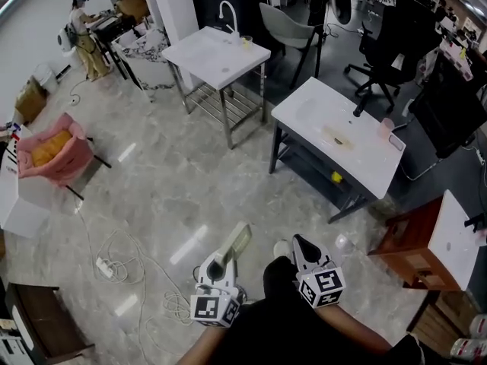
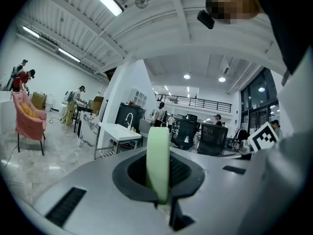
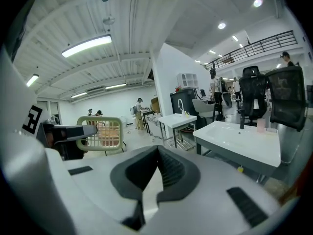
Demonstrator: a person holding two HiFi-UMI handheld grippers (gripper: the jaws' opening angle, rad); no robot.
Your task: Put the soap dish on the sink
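Open floor [image 1: 190, 192] leads to the sink [image 1: 304, 112]; a cable [image 1: 114, 243] trails left.

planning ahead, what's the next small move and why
Probably carry the pale green slatted plastic soap dish forward to the nearer white sink with the black tap: the left tongs are shut on it, but the sink stands well ahead.

R gripper [image 3: 158, 150] fingers together, empty; soap dish [image 3: 105, 133] left, sink [image 3: 239, 141] right.
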